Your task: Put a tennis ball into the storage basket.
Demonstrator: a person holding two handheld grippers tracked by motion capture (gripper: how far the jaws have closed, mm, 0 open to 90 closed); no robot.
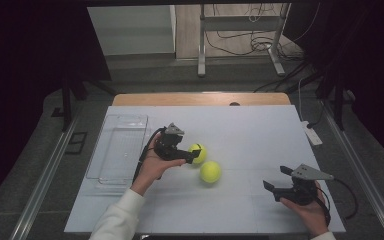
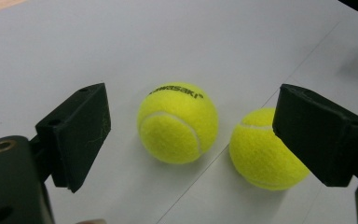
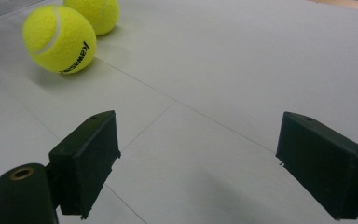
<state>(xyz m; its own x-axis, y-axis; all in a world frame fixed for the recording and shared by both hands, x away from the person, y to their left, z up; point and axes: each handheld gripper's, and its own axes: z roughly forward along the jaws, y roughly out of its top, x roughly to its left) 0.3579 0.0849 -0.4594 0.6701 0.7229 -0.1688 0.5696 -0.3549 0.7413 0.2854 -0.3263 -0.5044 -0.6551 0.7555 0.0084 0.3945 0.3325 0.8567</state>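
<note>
White bench under me, dark room around it, a clear tray at its left edge. My left claw stands released, jaws wide, lined up on the far tennis ball so it sits between them, untouched. The near tennis ball lies just beside it, mid-bench. My right claw waits apart, also released, holding nothing. Count: two balls, one tray, two claws.
</note>
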